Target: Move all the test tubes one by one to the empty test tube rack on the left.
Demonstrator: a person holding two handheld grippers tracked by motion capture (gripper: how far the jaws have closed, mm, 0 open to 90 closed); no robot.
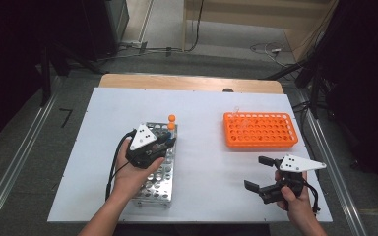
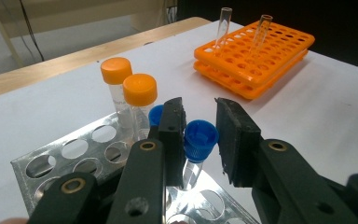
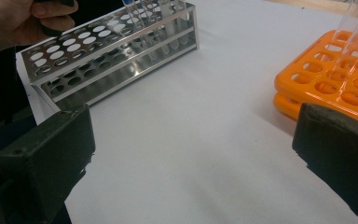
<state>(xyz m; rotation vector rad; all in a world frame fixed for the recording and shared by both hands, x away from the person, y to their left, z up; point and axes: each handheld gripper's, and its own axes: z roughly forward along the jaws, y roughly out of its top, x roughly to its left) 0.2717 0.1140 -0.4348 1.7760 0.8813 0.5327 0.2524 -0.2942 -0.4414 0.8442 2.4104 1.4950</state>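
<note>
Metal rack (image 2: 81, 154): bright polished sheet metal, mirror-glossy, smooth, punched with round holes; stands near the worktop's left front corner.
Blue-capped tube (image 2: 199, 140): ribbed plastic cap, slight sheen; clear, smooth wall below it.
Orange-capped tubes (image 2: 140, 91): smooth plastic caps, satin finish; clear bodies.
Left gripper (image 2: 200, 140): black matt plastic arms, brass-coloured rivets; pads dull, rough, chipped at the edges.
Right gripper (image 3: 191, 163): same matt black, pad faces scuffed.
Orange rack (image 1: 261, 130): moulded plastic, mildly glossy, toward the right rear.
Worktop (image 1: 206, 172): white, matt, smooth sheet; bare wood at the far edge.
</note>
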